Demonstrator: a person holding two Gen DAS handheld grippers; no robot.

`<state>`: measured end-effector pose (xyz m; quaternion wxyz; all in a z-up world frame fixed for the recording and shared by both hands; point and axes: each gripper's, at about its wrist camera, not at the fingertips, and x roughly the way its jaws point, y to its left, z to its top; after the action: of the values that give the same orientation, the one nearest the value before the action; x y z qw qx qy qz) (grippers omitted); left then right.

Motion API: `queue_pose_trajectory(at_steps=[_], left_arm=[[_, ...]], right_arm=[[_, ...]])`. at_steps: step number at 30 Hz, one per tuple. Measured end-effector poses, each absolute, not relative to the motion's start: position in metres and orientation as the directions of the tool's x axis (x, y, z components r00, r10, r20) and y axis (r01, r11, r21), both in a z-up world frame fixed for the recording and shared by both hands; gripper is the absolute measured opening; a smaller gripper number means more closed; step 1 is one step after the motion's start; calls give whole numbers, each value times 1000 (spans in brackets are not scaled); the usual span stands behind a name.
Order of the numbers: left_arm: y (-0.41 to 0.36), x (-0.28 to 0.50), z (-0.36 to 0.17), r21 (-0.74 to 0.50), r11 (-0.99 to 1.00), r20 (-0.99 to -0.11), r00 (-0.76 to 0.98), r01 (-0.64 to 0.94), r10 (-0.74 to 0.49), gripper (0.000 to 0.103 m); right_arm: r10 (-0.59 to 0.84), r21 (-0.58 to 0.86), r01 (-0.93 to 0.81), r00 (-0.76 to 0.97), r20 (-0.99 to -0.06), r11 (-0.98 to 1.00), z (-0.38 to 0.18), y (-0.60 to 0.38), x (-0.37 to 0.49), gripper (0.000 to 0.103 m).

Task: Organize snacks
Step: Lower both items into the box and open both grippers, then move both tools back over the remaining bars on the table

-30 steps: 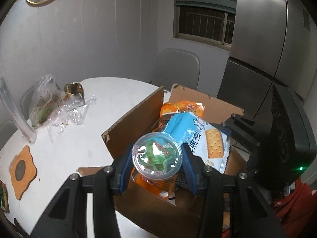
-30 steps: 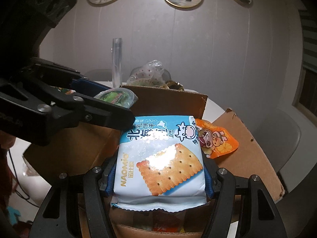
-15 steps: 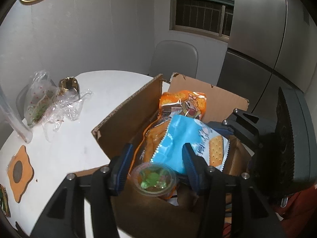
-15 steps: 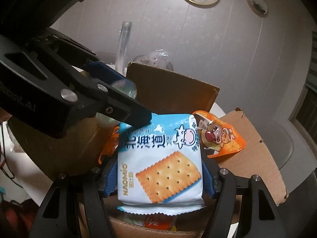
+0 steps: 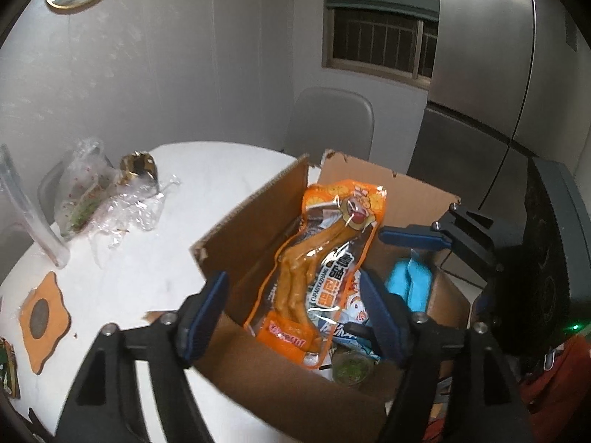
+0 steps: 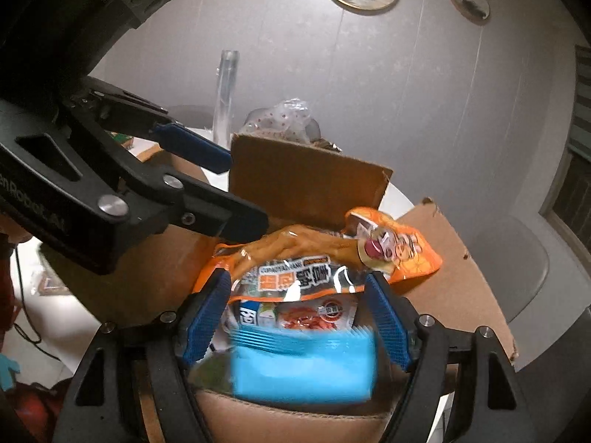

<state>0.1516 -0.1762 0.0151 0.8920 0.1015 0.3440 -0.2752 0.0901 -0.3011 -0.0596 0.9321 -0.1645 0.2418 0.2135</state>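
Note:
An open cardboard box [image 5: 255, 229] stands on the white round table [image 5: 177, 258]; the right wrist view shows it too [image 6: 306, 184]. In it lie an orange snack pouch [image 5: 317, 258], a green jelly cup [image 5: 349, 369] and other packets. My left gripper [image 5: 295, 317] is open and empty over the box. My right gripper [image 6: 295, 317] is open; the blue biscuit pack [image 6: 303, 365] is blurred between its fingers and dropping into the box. It shows as a blue patch in the left wrist view [image 5: 410, 284].
Crumpled clear plastic bags [image 5: 96, 203], a tall clear glass [image 5: 33, 221] and an orange coaster [image 5: 42, 321] lie on the table's left. A grey chair [image 5: 328, 125] and a steel fridge [image 5: 498, 74] stand behind the box.
The left gripper opened and the green jelly cup fell into the box. The right gripper opened and the blue biscuit pack is falling in.

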Motion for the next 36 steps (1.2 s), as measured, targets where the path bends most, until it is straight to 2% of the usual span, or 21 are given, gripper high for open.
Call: queue_pose_trajectory(at_steps=[9, 14, 19, 26, 36], left_arm=[[-131, 104, 45, 27, 871, -594, 709, 490, -380, 74], [-83, 69, 50, 48, 912, -562, 766, 407, -312, 76], [-34, 44, 39, 67, 944, -557, 797, 322, -233, 77], [37, 25, -15, 28, 973, -622, 766, 228, -162, 77], [94, 27, -111, -51, 984, -747, 648, 170, -151, 77]], right_arm=[[351, -226, -489, 817, -458, 843, -29, -280, 59, 72], [442, -213, -554, 800, -406, 805, -10, -254, 22, 72], [535, -215, -647, 741, -406, 732, -7, -216, -10, 72], [603, -185, -751, 630, -489, 634, -40, -149, -27, 72], [537, -28, -738, 516, -667, 674, -146, -92, 2, 72]])
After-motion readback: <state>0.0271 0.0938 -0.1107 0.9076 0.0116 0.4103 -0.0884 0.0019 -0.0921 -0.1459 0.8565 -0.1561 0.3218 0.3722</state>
